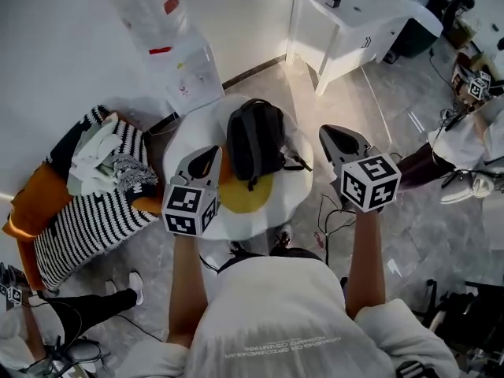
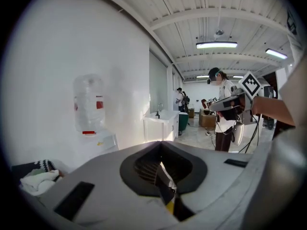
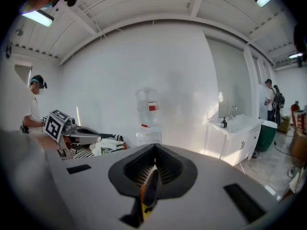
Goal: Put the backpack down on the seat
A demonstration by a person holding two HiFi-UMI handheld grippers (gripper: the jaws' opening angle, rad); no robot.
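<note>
The dark backpack (image 1: 256,136) lies at the far edge of the round white-and-yellow seat (image 1: 260,213), looking soft, slumped and fairly light, best taken by a strap, while the left gripper (image 1: 209,157) and right gripper (image 1: 335,136) flank it, jaws closed and empty.

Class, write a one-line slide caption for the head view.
Backpack lies on the round white seat; left gripper and right gripper, both shut, flank it.

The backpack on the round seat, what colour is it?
The backpack is dark grey, nearly black; the head view shows it best.
</note>
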